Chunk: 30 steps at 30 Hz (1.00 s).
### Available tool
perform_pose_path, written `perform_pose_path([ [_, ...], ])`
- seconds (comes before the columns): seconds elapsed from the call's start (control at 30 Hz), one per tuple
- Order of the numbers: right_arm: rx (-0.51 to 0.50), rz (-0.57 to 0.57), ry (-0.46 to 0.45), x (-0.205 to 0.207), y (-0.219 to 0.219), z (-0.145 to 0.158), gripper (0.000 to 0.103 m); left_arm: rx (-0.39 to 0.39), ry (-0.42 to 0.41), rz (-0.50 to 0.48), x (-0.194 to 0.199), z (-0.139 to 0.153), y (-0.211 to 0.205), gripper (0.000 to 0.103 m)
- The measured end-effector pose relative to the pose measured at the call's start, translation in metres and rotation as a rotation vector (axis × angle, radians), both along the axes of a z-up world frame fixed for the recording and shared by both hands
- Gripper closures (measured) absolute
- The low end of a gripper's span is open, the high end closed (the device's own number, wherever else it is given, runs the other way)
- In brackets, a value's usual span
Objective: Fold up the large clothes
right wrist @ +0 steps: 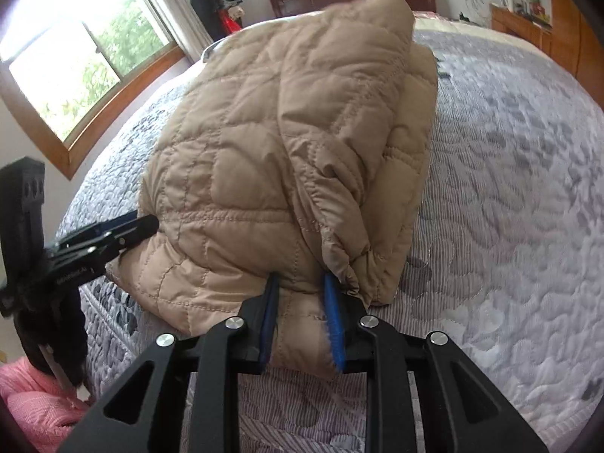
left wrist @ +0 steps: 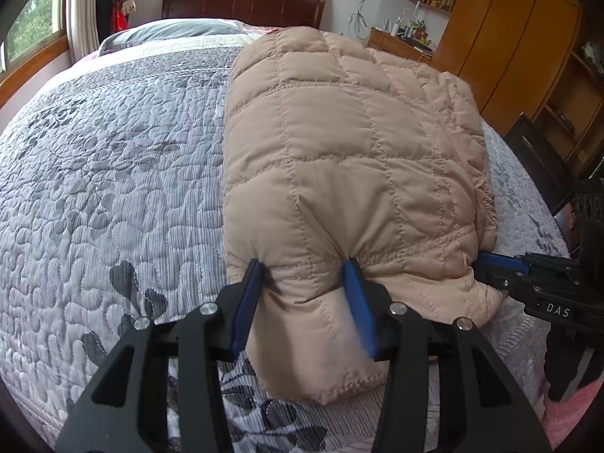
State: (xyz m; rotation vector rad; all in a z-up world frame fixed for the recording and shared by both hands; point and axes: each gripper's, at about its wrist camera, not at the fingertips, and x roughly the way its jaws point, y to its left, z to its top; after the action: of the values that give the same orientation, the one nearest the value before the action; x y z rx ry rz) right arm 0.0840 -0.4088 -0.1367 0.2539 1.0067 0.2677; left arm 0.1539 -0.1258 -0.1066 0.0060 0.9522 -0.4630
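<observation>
Left wrist view: white lettering "DAS" legible on the body of the right gripper (left wrist: 490,260), seen at the frame's right edge; no other readable text. Left gripper (left wrist: 305,264) has its blue pads pressed into the near hem of the beige quilted jacket (left wrist: 339,143); fabric bunches between them, so clamped on the jacket. Jacket lies folded on the grey floral bedspread (left wrist: 113,158), extending away from the gripper toward the headboard (left wrist: 241,3); right gripper meets the jacket's near right corner.

Right wrist view: small pale print on the left gripper (right wrist: 145,222) body at frame left, too blurred to read. Right gripper (right wrist: 300,283) pads closed on a gathered fold at the jacket (right wrist: 245,143) near edge; clamped on it. Jacket bulk sits ahead and left of the pads, on the bedspread (right wrist: 509,188); left gripper tip touches the jacket's left corner; pink fabric (right wrist: 30,396) at lower left, off the bed.
</observation>
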Motion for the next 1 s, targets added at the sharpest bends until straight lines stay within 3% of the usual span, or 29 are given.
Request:
perform_pose_path([
  [0.1, 0.042, 0.028, -0.013, -0.002, -0.008, 0.024, 0.076, -0.042, 0.018, -0.033, 0.008, 0.018, 0.011, 0.059],
  [0.2, 0.064, 0.033, -0.05, 0.007, -0.015, 0.053, 0.075, -0.072, -0.013, -0.038, 0.025, 0.041, 0.013, 0.06],
  [0.3, 0.061, 0.027, -0.094, 0.037, -0.019, 0.082, 0.075, -0.108, -0.023, -0.038, 0.055, 0.06, 0.003, 0.06],
  [0.4, -0.012, -0.012, -0.109, 0.084, -0.018, 0.096, 0.075, -0.134, 0.001, -0.056, 0.086, 0.066, -0.016, 0.06],
  [0.57, -0.073, -0.085, -0.035, 0.135, -0.022, 0.077, 0.076, -0.07, 0.058, -0.053, 0.132, 0.043, -0.048, 0.061],
  [0.77, -0.026, -0.125, 0.057, 0.154, -0.042, 0.031, 0.078, -0.028, 0.087, -0.095, 0.153, 0.017, -0.053, 0.059],
  [1.0, -0.01, -0.14, 0.043, 0.155, -0.039, 0.003, 0.079, -0.03, 0.099, -0.107, 0.159, -0.001, -0.054, 0.059],
])
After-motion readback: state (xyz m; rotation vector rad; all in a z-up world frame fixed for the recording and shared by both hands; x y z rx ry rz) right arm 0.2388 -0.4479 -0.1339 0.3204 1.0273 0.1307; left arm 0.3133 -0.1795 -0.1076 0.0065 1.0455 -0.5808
